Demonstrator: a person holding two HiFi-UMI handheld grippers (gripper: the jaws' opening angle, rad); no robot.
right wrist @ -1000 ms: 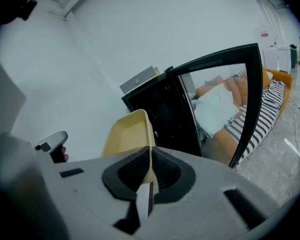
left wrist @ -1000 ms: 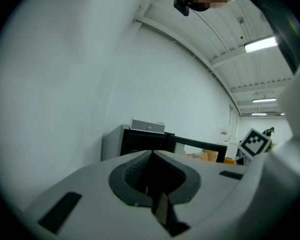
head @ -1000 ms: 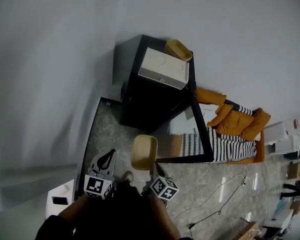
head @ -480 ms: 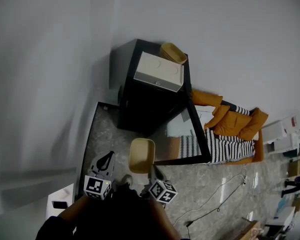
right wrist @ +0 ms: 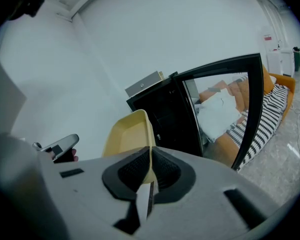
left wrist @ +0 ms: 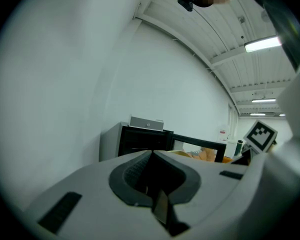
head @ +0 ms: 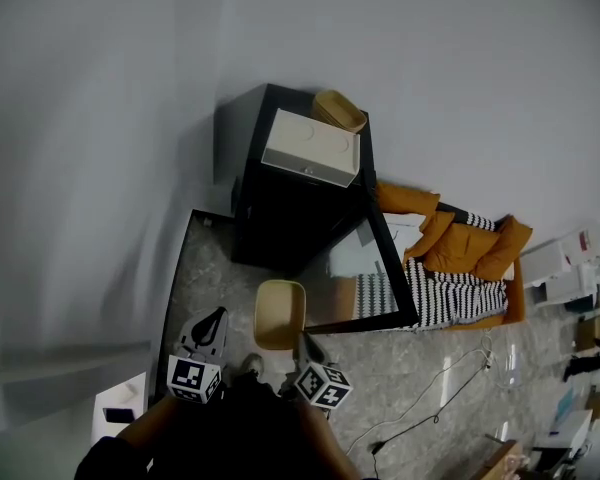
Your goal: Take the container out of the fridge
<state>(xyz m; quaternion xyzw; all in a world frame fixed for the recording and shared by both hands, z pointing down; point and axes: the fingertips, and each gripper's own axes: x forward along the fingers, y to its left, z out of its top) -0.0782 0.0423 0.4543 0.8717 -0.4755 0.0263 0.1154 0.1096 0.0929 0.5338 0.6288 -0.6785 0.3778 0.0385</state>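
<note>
Clamped by one wall between the fingers of the right gripper: a pale yellow oblong plastic container, outside the black fridge, above the grey stone floor, just before the open glass door. Inside it, only bare yellow. Long axis along the jaws, toward the fridge. On the fridge top, a white box beside a second yellow tub. Left gripper: fingers pressed together on nothing.
</note>
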